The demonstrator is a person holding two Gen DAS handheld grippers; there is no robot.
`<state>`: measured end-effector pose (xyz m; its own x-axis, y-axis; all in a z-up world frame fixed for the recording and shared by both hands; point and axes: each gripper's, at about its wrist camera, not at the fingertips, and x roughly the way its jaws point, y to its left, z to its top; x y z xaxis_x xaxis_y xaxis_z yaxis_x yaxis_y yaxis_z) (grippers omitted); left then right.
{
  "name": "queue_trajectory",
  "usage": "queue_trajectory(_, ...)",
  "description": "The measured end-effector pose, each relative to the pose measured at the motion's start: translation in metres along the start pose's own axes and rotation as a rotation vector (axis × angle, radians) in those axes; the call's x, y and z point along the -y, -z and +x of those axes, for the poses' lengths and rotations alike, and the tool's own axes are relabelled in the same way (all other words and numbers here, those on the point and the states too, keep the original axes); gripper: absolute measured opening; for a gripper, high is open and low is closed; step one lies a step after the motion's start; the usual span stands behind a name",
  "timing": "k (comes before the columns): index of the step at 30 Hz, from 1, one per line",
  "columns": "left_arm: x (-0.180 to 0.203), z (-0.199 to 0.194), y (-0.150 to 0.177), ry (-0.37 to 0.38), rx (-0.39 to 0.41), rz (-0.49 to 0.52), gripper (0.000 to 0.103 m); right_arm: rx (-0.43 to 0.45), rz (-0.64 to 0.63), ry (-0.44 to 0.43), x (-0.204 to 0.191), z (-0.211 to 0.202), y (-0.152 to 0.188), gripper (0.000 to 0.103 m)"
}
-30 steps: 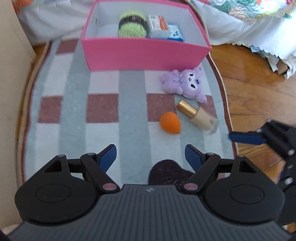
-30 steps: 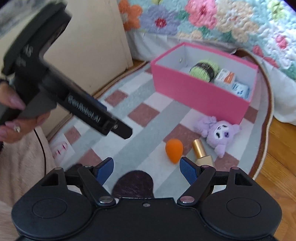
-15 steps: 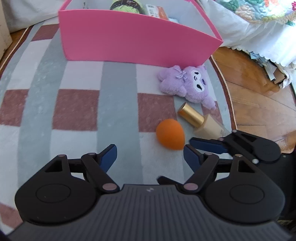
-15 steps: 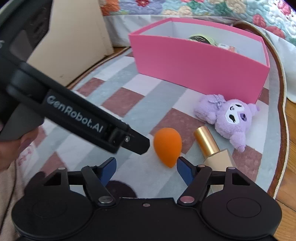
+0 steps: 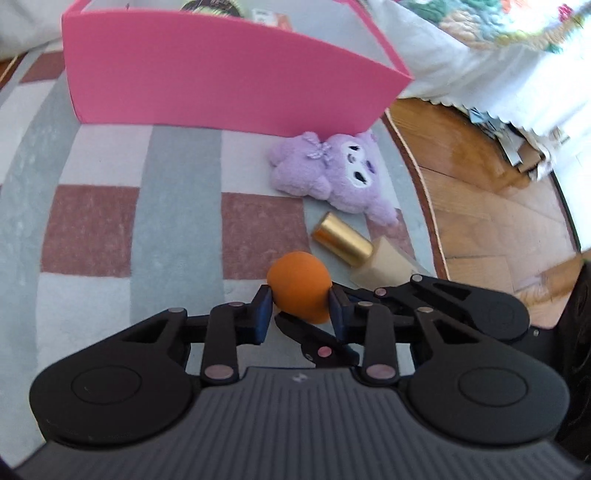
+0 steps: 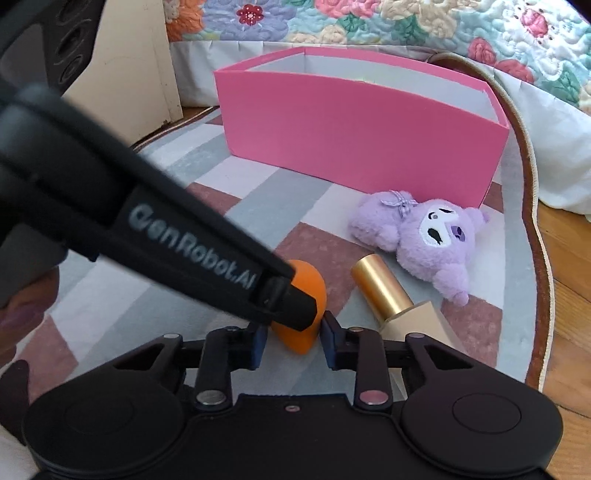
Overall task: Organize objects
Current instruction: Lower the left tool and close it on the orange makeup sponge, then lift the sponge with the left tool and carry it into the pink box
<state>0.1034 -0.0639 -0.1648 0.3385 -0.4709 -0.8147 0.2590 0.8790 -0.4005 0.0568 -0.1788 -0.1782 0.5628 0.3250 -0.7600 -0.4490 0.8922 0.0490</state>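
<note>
An orange makeup sponge [image 5: 299, 284] lies on the striped rug [image 5: 147, 221]. My left gripper [image 5: 300, 314] is shut on it, its blue pads pressed into both sides. My right gripper [image 6: 293, 343] comes in from the right, and its jaws are closing with the narrow end of the same sponge [image 6: 303, 332] between them, pads against it. In the right wrist view the left gripper's finger [image 6: 291, 306] covers part of the sponge. A foundation bottle with a gold cap [image 5: 341, 240] lies just right of it, and a purple plush toy [image 5: 332, 173] lies beyond that.
A pink box [image 6: 351, 129] stands at the far end of the rug and holds several items, mostly hidden. Bare wooden floor [image 5: 480, 206] lies to the right. A quilted bed [image 6: 369, 26] and a cream cabinet [image 6: 136, 74] stand behind.
Both grippers dropped toward the rug and moved in on the orange sponge. Their jaws went from wide open to closed around it.
</note>
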Motion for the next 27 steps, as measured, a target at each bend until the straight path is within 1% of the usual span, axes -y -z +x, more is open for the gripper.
queue_trajectory(3, 0.005, -0.013, 0.001, -0.012, -0.021, 0.003, 0.031, -0.013, -0.004, -0.018, -0.004, -0.012, -0.004, 0.034)
queue_trajectory(7, 0.011, -0.034, 0.002, -0.017, -0.059, -0.019, 0.031, -0.046, -0.003, -0.047, -0.012, -0.033, -0.011, 0.034)
queue_trajectory(9, 0.015, -0.047, 0.004, -0.019, -0.065, -0.021, 0.031, -0.060, -0.003, -0.061, -0.016, -0.045, -0.015, 0.034)
queue_trajectory(16, 0.037, -0.091, 0.005, -0.049, -0.053, 0.016, 0.031, -0.084, 0.004, -0.098, -0.028, -0.079, -0.035, 0.034)
queue_trajectory(19, 0.049, -0.108, 0.001, -0.064, -0.055, 0.055, 0.031, -0.081, -0.012, -0.093, -0.035, -0.096, -0.043, 0.034)
queue_trajectory(22, 0.056, -0.124, -0.001, -0.065, -0.055, 0.082, 0.032, -0.097, -0.002, -0.084, -0.037, -0.112, -0.052, 0.034)
queue_trajectory(25, 0.065, -0.142, -0.003, -0.075, -0.036, 0.108, 0.032, -0.109, 0.031, -0.109, -0.033, -0.117, -0.062, 0.034)
queue_trajectory(27, 0.069, -0.151, -0.005, -0.075, -0.019, 0.111, 0.032, -0.094, 0.011, -0.107, -0.036, -0.128, -0.067, 0.034)
